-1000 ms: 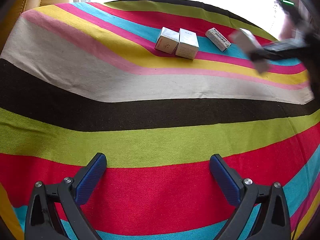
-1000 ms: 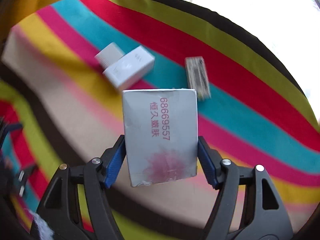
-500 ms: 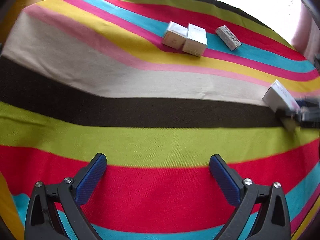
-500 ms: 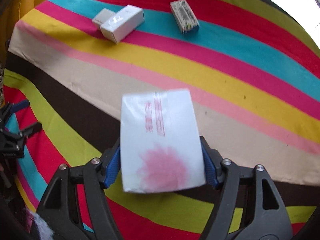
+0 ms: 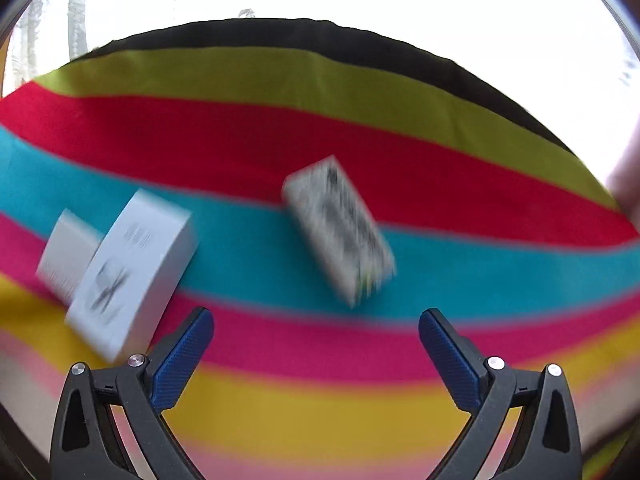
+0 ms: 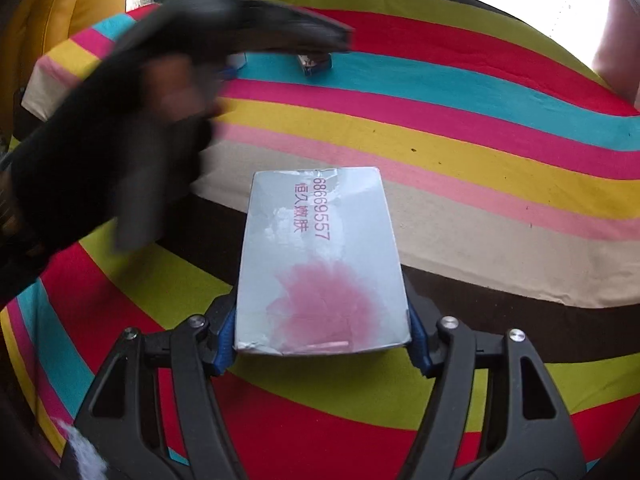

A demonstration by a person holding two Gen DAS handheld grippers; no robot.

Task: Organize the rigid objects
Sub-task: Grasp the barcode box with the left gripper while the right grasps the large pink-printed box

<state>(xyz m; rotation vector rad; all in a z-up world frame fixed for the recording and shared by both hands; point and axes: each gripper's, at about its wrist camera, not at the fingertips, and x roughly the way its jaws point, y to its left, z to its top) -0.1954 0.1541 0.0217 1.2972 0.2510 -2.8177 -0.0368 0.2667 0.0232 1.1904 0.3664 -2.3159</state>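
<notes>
My right gripper (image 6: pixel 322 336) is shut on a grey box with a pink blotch and red print (image 6: pixel 320 256), low over the striped cloth. My left gripper (image 5: pixel 316 344) is open and empty, just short of a small printed box (image 5: pixel 340 228) lying on the turquoise stripe. To its left lie a white box (image 5: pixel 132 272) and a smaller white box (image 5: pixel 66 256), touching. In the right wrist view the left gripper (image 6: pixel 336 40) crosses the upper left, blurred, above the printed box (image 6: pixel 316 62).
A striped tablecloth (image 5: pixel 320 412) covers the table; its far edge (image 5: pixel 280 30) is close behind the boxes. A yellow seat (image 6: pixel 76 4) stands beyond the left corner. Bright window light lies behind.
My left gripper has moved far forward across the cloth to the printed box. My right gripper has pulled back toward the near side with the grey box.
</notes>
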